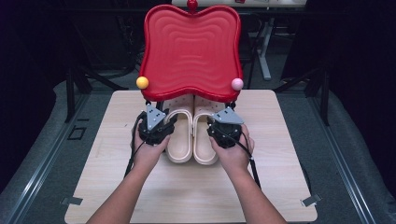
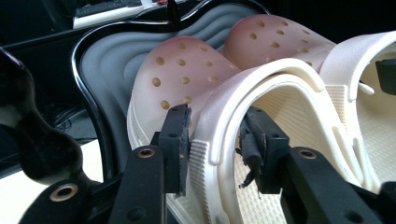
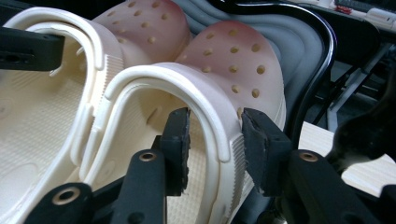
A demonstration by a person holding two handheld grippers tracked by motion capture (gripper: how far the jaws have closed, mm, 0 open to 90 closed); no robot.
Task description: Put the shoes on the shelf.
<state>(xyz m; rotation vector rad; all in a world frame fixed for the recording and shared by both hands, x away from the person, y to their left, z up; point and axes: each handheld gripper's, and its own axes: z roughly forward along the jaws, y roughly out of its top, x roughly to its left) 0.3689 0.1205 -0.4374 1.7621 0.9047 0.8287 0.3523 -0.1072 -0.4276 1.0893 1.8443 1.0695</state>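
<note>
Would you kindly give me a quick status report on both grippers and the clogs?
Left gripper astride left clog wall. Right gripper astride right clog wall. Clog toes under red tray.

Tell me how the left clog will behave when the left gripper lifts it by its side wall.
The left clog looks like moulded foam, so probably light. Its wall, between the left gripper jaws, is thin and may flex. Held at one side, the perforated toe would likely droop.

Toes of both clogs (image 1: 192, 125) hidden under the red tray (image 1: 191, 51) in the high view; forearms cut off by the bottom edge; dark surroundings beyond the table (image 1: 275, 140) unreadable
</note>
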